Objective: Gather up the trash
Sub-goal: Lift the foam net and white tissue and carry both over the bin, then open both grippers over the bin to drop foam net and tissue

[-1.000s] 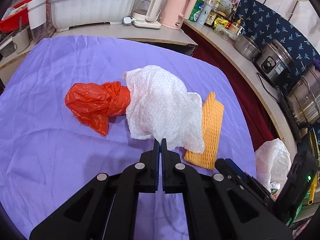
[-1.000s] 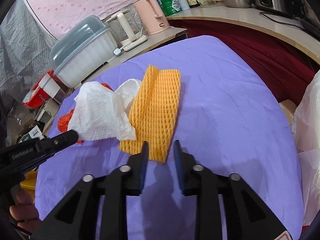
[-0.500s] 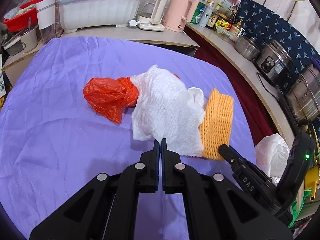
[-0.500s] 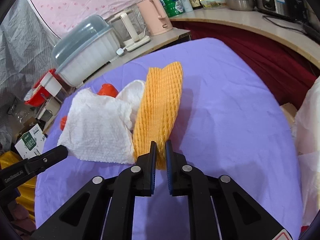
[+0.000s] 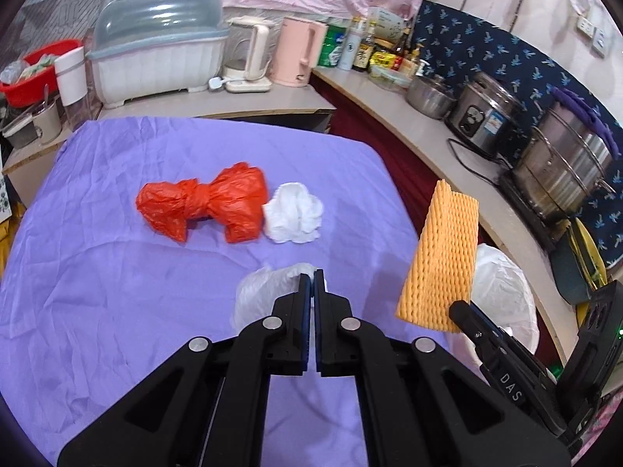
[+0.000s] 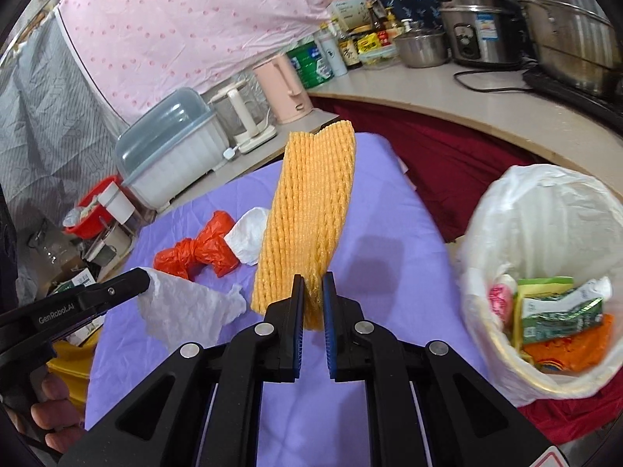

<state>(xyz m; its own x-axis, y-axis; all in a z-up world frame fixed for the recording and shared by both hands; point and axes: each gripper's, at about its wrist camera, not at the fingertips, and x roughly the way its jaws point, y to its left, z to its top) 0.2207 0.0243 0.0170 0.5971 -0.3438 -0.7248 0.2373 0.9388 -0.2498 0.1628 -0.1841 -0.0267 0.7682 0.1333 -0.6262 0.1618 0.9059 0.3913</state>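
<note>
Orange netted foam sleeve (image 6: 311, 214), white paper towel (image 6: 187, 311), red-orange bag (image 5: 202, 204), plain purple cloth (image 5: 97, 292).

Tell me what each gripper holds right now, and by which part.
Left gripper: white paper towel, pinched at one edge. Right gripper: orange foam net, clamped at its near end.

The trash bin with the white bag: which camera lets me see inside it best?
The right wrist view. There the trash bin shows its open mouth, with wrappers and packets inside. The left wrist view catches only the bag's outer side, behind the orange foam net.
</note>
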